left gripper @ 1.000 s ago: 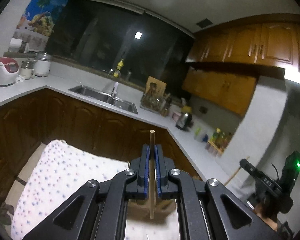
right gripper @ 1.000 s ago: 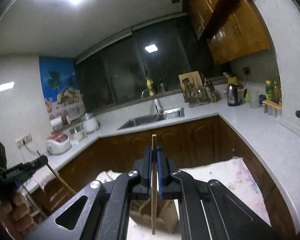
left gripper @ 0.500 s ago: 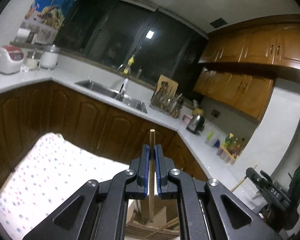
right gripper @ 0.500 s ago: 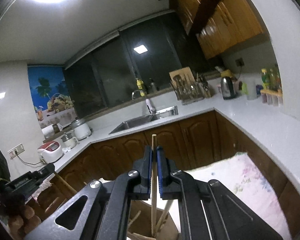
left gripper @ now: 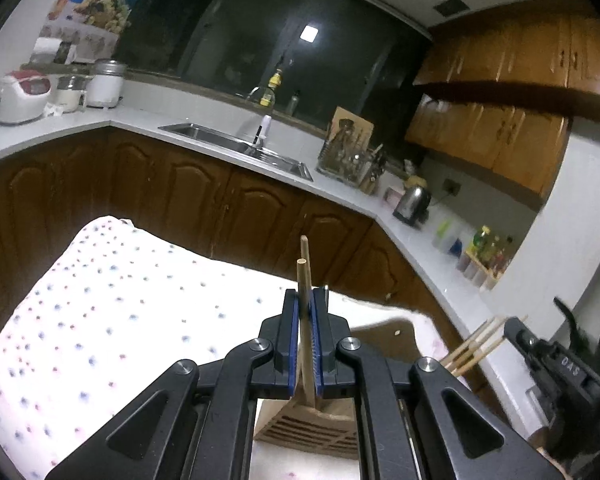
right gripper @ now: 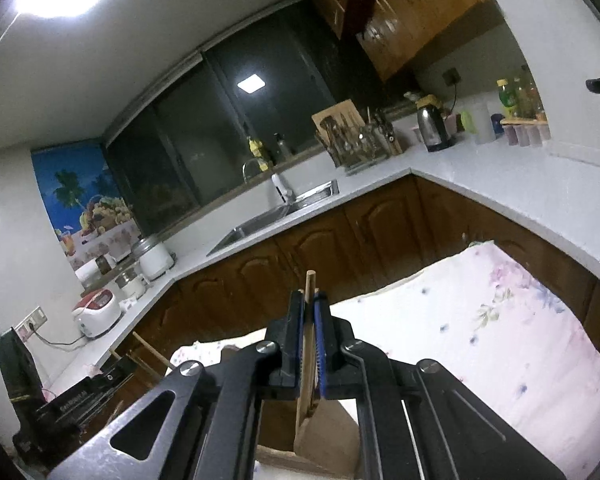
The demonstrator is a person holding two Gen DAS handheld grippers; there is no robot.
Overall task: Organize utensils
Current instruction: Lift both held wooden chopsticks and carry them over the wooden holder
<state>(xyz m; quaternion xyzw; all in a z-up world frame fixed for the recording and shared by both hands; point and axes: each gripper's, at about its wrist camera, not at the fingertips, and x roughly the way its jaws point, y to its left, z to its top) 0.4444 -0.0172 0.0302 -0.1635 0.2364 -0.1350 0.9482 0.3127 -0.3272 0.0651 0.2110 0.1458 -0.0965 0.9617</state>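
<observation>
At my twelve o'clock a steel sink (left gripper: 236,146) sits in the white counter (right gripper: 500,184), under a dark window (left gripper: 260,40). I see a rice cooker (left gripper: 18,94) at ten o'clock, a kettle (left gripper: 412,202) at two, and brown cabinets (left gripper: 100,184) below.

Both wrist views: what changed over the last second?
Both hand-held grippers came down toward the wooden holder: it fills more of each view, and the chopstick in the left hand-held gripper and the chopstick in the right hand-held gripper now reach into it. Unchanged: both stay clamped, nothing released.
</observation>
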